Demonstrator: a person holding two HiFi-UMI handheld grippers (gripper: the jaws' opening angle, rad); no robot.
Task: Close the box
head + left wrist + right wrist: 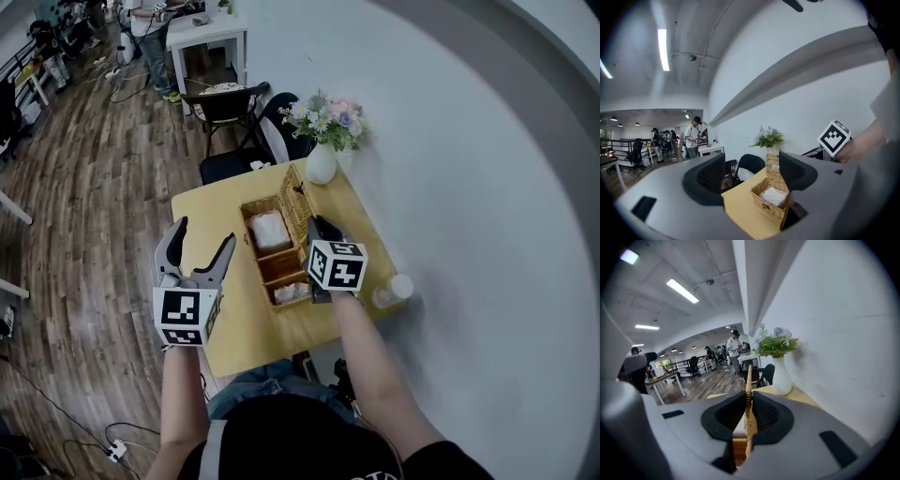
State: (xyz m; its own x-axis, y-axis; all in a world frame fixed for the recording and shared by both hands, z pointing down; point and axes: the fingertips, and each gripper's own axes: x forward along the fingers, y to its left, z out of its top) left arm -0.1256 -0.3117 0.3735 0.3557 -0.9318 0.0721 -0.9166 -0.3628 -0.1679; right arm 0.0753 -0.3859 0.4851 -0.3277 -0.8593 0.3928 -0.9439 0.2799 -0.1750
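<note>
Jaws of right gripper (748, 416) clamp lid (748, 380) edge, a grip head view hides.

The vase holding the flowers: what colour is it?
White vase, best in the right gripper view.

On the table (211, 220): the box (277, 251), lid (296, 204) standing along its right side.
Vase (321, 165) behind the box, chair (228, 101) beyond the table; left gripper (204, 232) left of the box, right gripper (323, 230) at the lid.

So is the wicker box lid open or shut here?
Open: the lid stands upright, pinched edge-on by the right gripper; the box compartments show.
</note>
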